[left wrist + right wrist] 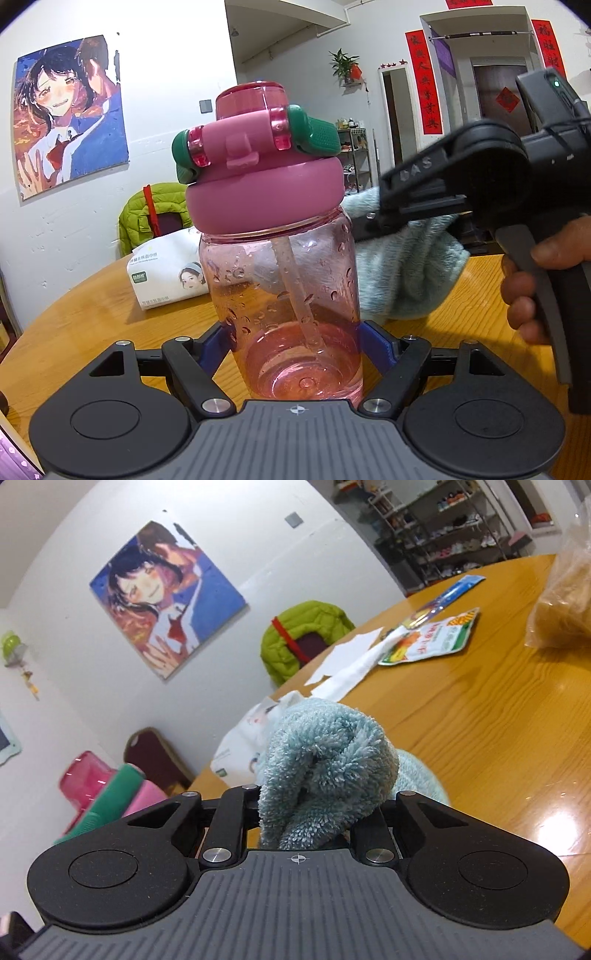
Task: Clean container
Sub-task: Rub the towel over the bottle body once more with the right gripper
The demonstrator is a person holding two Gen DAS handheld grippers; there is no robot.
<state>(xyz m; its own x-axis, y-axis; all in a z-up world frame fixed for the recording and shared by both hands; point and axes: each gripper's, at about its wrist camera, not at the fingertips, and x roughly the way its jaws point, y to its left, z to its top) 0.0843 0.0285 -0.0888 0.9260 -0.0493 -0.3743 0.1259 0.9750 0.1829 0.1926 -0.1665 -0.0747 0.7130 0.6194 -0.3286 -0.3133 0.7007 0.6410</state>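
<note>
Left wrist: left tool (295, 347) clamps bottle (284, 280); right tool (317, 812) pinches cloth (328, 771)

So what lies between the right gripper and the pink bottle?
Only the blue-green cloth. In the left wrist view, the right gripper holds it bunched, next to the pink bottle; contact is not clear.

A home living or dining room is shown. A round wooden table (480, 709) is seen, with an anime poster (70, 118) on the white wall at ten o'clock, red couplets (424, 81) around a door at two o'clock, and a shoe rack (443, 528).
</note>
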